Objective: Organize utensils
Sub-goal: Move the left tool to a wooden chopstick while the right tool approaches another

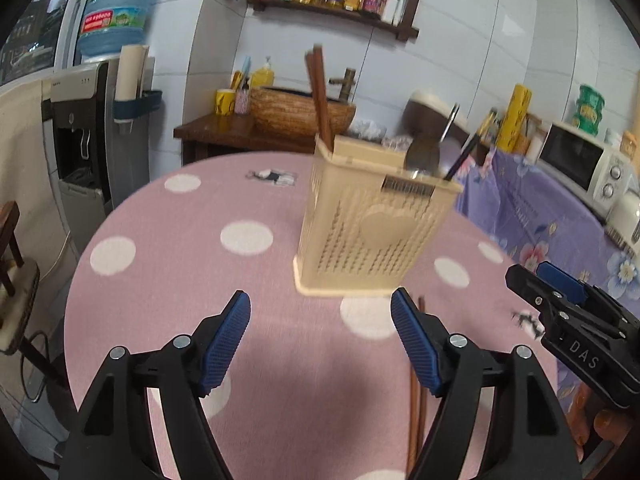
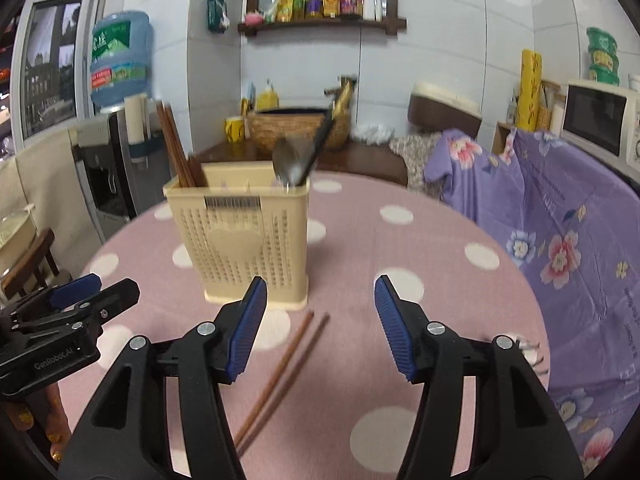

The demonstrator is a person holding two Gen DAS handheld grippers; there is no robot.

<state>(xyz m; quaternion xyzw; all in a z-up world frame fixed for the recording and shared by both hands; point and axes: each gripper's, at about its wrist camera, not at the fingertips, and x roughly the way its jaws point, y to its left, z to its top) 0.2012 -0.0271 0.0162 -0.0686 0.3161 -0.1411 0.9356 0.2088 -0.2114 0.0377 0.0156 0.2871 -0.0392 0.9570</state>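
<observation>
- Round bench fills the view, under a pink cloth with white dots.
- Cream holder stands upright on it, toward the far half; chopsticks and a spoon stick up out of it.
- Pair of brown chopsticks lies flat on the cloth, just in front of the holder, tips pointing at its base but apart from it.
- Small dark-and-white print on the cloth at the far edge; too blurred to make out.
</observation>
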